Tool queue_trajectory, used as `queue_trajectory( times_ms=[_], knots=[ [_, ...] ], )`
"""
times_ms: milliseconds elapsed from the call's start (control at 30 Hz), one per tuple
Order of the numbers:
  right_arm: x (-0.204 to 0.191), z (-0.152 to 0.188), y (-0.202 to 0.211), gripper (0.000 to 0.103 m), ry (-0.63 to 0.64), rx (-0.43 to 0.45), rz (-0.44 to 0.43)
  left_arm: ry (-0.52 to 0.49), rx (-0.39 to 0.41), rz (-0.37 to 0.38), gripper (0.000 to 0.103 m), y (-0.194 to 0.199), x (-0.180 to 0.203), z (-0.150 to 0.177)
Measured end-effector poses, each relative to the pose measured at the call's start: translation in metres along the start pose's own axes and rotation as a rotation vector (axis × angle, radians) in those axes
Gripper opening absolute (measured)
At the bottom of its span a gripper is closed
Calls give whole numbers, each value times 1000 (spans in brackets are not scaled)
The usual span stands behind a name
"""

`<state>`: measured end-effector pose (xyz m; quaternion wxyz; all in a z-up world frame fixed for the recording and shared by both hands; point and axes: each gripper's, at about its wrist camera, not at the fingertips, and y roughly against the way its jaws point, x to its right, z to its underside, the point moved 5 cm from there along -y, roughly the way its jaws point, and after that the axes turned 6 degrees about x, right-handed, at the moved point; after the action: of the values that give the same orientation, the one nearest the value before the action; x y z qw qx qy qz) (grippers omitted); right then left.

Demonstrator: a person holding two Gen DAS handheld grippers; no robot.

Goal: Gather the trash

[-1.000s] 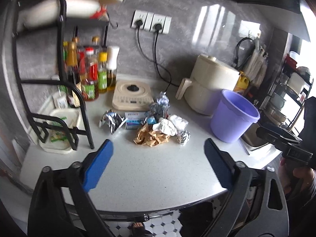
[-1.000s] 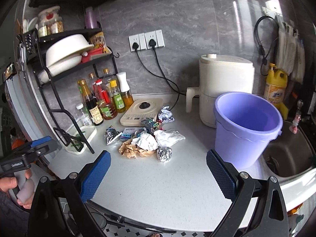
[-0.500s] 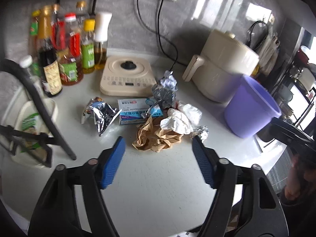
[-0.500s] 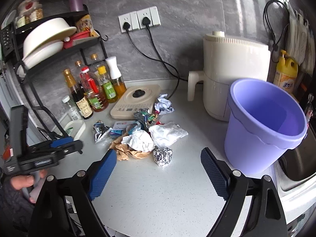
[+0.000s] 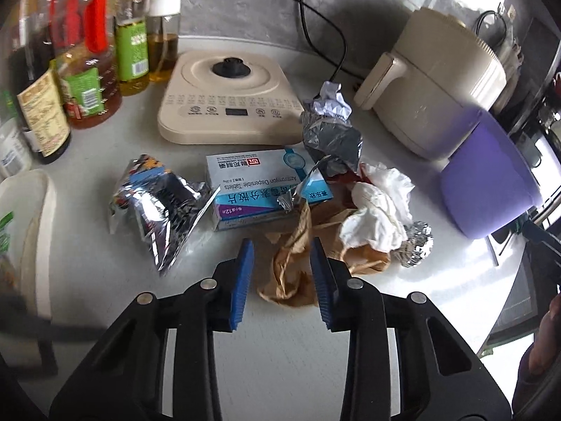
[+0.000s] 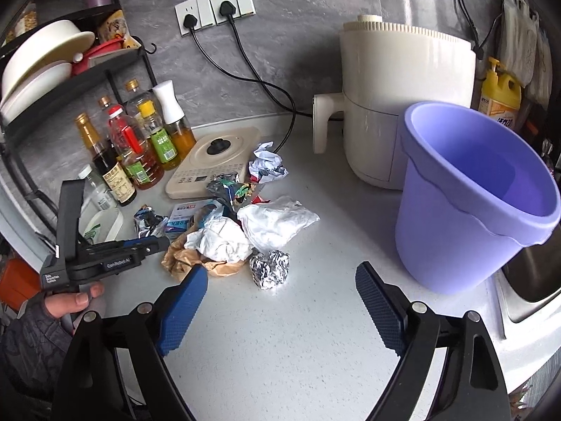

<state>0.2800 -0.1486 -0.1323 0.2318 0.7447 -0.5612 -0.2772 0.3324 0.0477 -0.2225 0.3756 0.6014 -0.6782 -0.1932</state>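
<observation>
A heap of trash lies on the white counter: crumpled brown paper point(image 5: 292, 266) point(image 6: 196, 258), white tissue point(image 5: 377, 217) point(image 6: 222, 240), a foil ball point(image 5: 417, 244) point(image 6: 270, 268), a medicine box point(image 5: 263, 184), a silver snack wrapper point(image 5: 157, 207) and grey foil point(image 5: 331, 138). My left gripper point(image 5: 280, 252) is half closed, its blue pads on either side of the brown paper; it also shows in the right wrist view point(image 6: 140, 245). My right gripper point(image 6: 280, 298) is wide open and empty, just in front of the foil ball. A purple bucket point(image 6: 466, 196) point(image 5: 487, 182) stands right of the heap.
A beige induction cooker point(image 5: 228, 98) sits behind the trash, sauce bottles point(image 5: 87, 52) and a black dish rack point(image 6: 52, 80) to the left. A cream air fryer point(image 6: 396, 101) stands behind the bucket. Power cords point(image 6: 259, 77) run down the wall. A sink point(image 6: 533, 270) is at the right.
My left gripper has moved forward and down to the brown paper and its jaws have narrowed around it. My right gripper has moved closer to the heap, still open.
</observation>
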Motion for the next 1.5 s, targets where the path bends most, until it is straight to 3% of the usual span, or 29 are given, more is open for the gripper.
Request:
queue_trajectory(
  times_ms=[133,167,233,667,900,933,1000,1067,1133,1233,1500],
  knots=[
    [-10,-6,-18,85,3,-7,-12,-23,-52,57,33,-24,-1,5],
    [-14,-6,-23,85,7,-9,-16,-27,-55,54,21,-26,-3,6],
    [-21,-9,-32,85,19,-15,-24,-34,-40,65,17,-24,-3,5],
    [-81,-21,-101,79,108,-125,-133,-77,88,45,15,25,-9,-21],
    [-95,-18,-136,78,103,-196,-157,-69,88,60,15,26,-13,-20],
    [-95,-16,-142,76,104,-205,-152,-67,89,61,15,25,-14,-19],
    [-92,-13,-152,63,97,-229,-145,-67,90,58,15,25,-15,-19],
    [-86,-9,-160,30,69,-265,-148,-66,91,56,15,26,-15,-18],
    [-81,-8,-161,21,48,-273,-144,-61,92,60,15,28,-15,-18],
    [-75,-15,-149,17,46,-240,-135,-70,104,58,15,32,-14,-20],
    [-60,-39,-101,19,-11,-142,-176,-90,149,68,15,51,-1,-31]
  ],
)
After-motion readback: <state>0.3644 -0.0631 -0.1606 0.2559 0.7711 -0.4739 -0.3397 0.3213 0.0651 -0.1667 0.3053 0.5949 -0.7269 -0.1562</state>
